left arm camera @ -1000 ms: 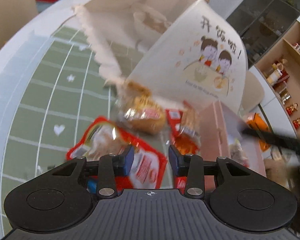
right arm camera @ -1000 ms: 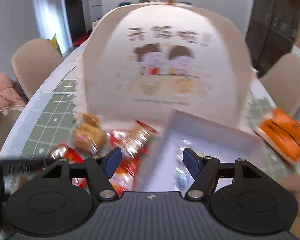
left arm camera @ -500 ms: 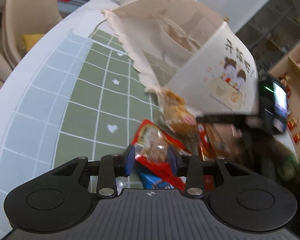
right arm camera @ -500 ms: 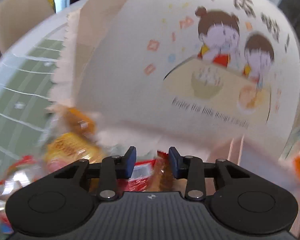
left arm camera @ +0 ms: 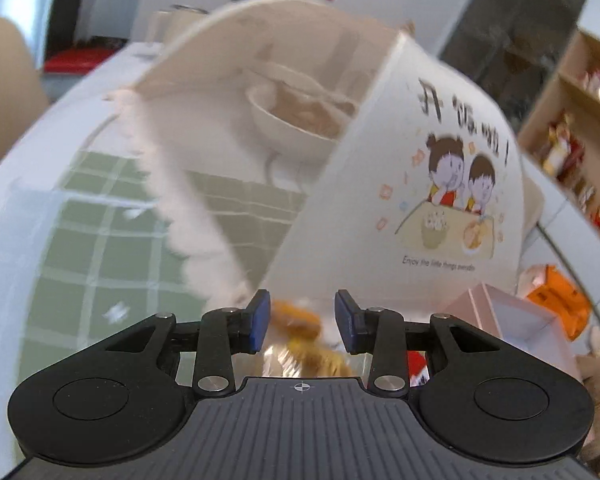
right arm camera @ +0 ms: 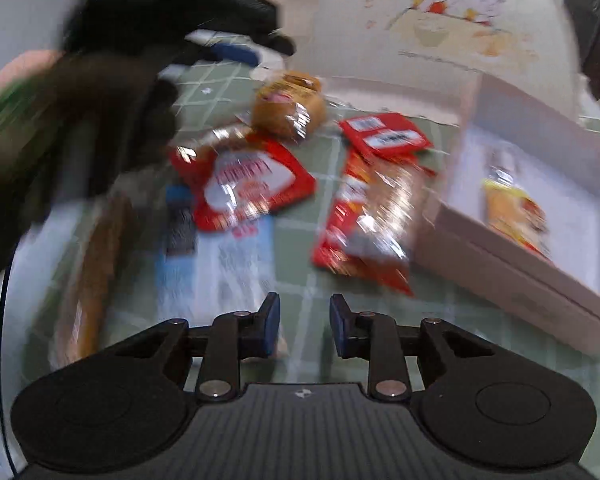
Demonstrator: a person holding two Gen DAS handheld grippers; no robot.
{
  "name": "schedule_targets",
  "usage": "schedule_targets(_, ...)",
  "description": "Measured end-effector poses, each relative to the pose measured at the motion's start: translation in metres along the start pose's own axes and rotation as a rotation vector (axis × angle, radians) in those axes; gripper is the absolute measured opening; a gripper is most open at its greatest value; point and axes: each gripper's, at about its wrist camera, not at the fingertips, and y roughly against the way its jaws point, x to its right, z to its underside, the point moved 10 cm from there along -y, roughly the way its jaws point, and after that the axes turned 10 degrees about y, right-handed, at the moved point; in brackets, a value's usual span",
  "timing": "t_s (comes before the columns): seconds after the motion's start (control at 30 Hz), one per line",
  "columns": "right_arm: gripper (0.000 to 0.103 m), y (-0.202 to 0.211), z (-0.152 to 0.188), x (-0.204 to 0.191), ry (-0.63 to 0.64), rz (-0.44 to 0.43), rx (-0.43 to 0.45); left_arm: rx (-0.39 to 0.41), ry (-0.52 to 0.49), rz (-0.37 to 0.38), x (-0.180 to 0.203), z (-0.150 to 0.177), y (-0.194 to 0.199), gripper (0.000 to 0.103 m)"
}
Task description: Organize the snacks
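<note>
- Left gripper: jaws apart, framing the wrapped bun without pinching, likely lined up for a grab.
- Right gripper: narrowed, empty, over the near tablecloth.
- Red packets strewn left of the pink box; yellow packet inside, so probably the destination.

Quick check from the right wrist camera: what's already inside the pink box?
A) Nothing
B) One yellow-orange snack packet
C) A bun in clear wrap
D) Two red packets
B: a single yellow-orange snack packet lies inside the pink box; the red packets and wrapped bun lie outside it, on the green mat.
</note>
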Motion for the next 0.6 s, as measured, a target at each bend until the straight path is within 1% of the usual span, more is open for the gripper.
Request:
schedule_targets(0.07, 0.039, 0.008, 0.014, 0.008, -0.001, 0.045, -0.008, -0.055, -0.027, 0.044, 0.018, 0.002, -0.02, 0.039)
schedule_targets(0.17, 0.04, 0.012, 0.036, 0.022, -0.033, 0.093, -0.034, -0.146, -0.105, 0.128, 0.056, 0.019, -0.046, 0.039)
schedule_targets(0.2, 0.04, 0.016, 0.042, 0.026, -0.047, 0.1, -0.041, -0.179, -0.13, 0.134, 0.064, 0.026, -0.055, 0.039)
schedule_targets(0.27, 0.04, 0.021, 0.052, 0.034, -0.074, 0.121, -0.052, -0.258, -0.192, 0.109, 0.077, 0.045, -0.074, 0.038)
schedule_targets(0.3, 0.04, 0.024, 0.056, 0.039, -0.088, 0.136, -0.052, -0.266, -0.223, 0.096, 0.08, 0.052, -0.078, 0.037)
schedule_targets(0.33, 0.041, 0.027, 0.059, 0.044, -0.098, 0.147, -0.049, -0.247, -0.26, 0.096, 0.085, 0.054, -0.078, 0.034)
schedule_targets(0.4, 0.047, 0.035, 0.063, 0.052, -0.117, 0.163, -0.038, -0.27, -0.304, 0.104, 0.091, 0.064, -0.074, 0.03)
schedule_targets(0.43, 0.049, 0.039, 0.066, 0.057, -0.129, 0.169, -0.03, -0.293, -0.323, 0.127, 0.094, 0.072, -0.068, 0.03)
schedule_targets(0.47, 0.05, 0.04, 0.068, 0.06, -0.14, 0.17, -0.025, -0.313, -0.35, 0.144, 0.096, 0.081, -0.061, 0.03)
schedule_targets(0.53, 0.05, 0.043, 0.071, 0.064, -0.17, 0.165, -0.01, -0.329, -0.409, 0.155, 0.095, 0.098, -0.044, 0.03)
schedule_targets(0.6, 0.05, 0.044, 0.068, 0.067, -0.201, 0.142, 0.011, -0.353, -0.415, 0.171, 0.09, 0.117, -0.023, 0.03)
